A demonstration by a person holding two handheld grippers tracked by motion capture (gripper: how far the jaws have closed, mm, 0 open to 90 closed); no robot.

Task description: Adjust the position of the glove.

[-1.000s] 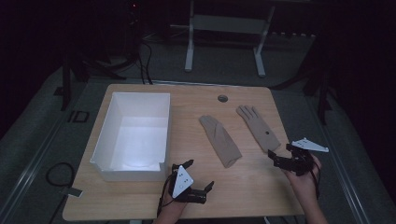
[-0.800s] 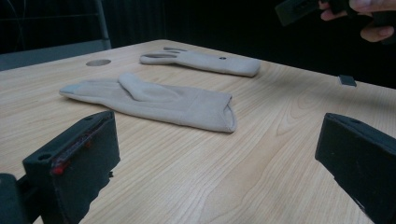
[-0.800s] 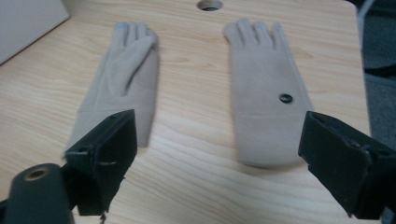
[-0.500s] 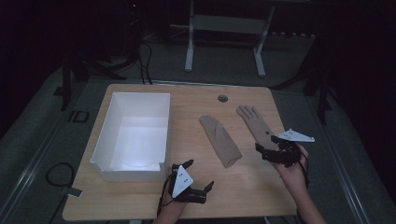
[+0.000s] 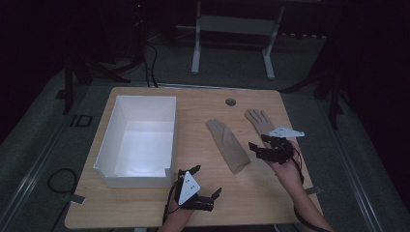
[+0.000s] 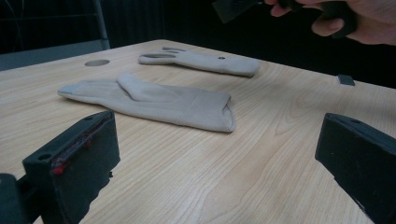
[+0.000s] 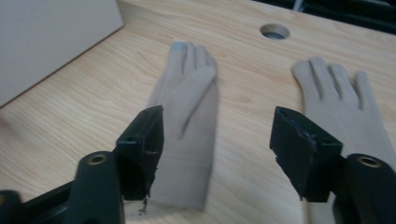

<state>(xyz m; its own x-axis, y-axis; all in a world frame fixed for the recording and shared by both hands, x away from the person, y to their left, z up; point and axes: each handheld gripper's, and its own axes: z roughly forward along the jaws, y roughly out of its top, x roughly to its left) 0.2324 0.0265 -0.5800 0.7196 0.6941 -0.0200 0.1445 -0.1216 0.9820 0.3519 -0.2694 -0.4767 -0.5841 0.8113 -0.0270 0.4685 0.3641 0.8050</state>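
both tools gape wide, empty; right tool (image 5: pixel 261 145) hides far glove's (image 5: pixel 256 119) cuff.

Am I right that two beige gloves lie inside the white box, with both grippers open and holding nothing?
Not quite: the two gloves lie flat on the wooden table, to the right of the white box, as the high view shows. The rest holds: the left gripper and right gripper are both open and hold nothing.

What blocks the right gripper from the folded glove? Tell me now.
Nothing visible. The right gripper, jaws open, hovers near the folded glove's cuff end with bare table around. The flat glove lies beside it, apart, and the white box sits off to the other side.
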